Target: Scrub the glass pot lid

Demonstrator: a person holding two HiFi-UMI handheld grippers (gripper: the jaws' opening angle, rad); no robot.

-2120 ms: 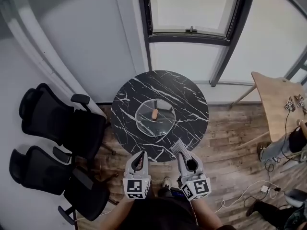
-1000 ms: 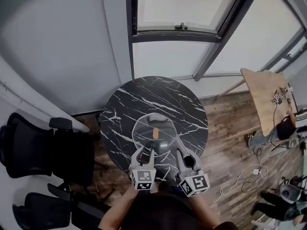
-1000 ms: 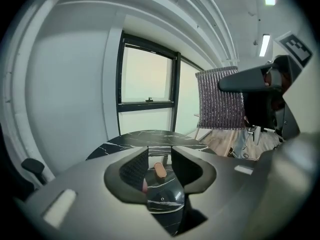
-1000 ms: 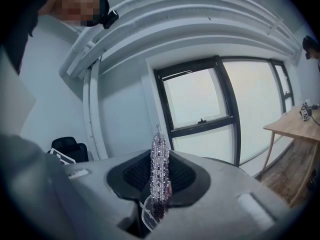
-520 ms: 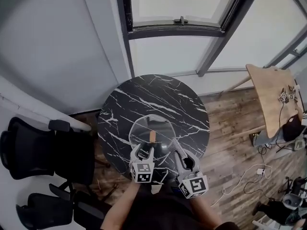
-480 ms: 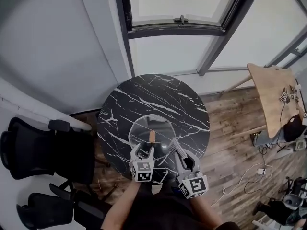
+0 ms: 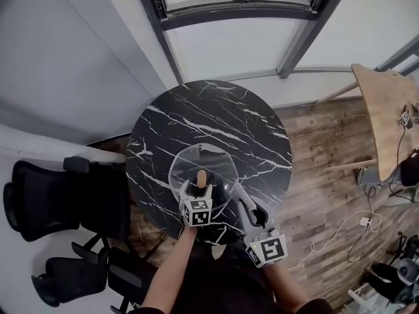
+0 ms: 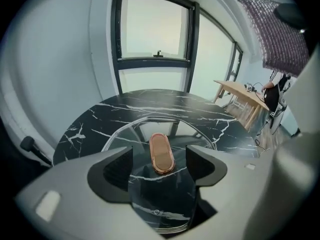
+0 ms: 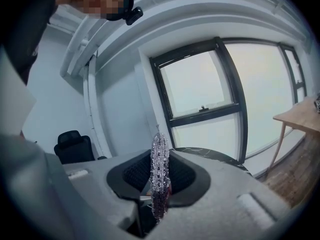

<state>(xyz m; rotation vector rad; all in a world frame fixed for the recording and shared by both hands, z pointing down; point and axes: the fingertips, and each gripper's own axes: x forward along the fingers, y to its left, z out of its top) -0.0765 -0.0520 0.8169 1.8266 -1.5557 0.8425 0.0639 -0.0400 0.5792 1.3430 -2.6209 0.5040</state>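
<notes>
The glass pot lid [image 7: 217, 161] lies flat on the round black marble table [image 7: 196, 113], a copper-coloured oblong handle [image 7: 201, 176] at its middle. My left gripper [image 7: 199, 188] hovers over the lid's near half. Its jaws are opening, and the handle [image 8: 161, 153] sits between the pads without touching them. My right gripper [image 7: 243, 207] is just right of the lid, near the table's front edge. It is shut on a silvery mesh scrubber [image 9: 159, 159], which stands edge-on between the pads and also shows at the left gripper view's top right [image 8: 280, 31].
Two black office chairs [image 7: 62, 195] [image 7: 72, 280] stand left of the table. A wooden table [image 7: 389, 110] with small items is at the right, with cables on the plank floor [image 7: 363, 222]. A window and wall rise behind the marble table.
My left gripper has moved forward over the lid and its jaws have spread around the handle. The right gripper has stayed near the table's front edge with the scrubber.
</notes>
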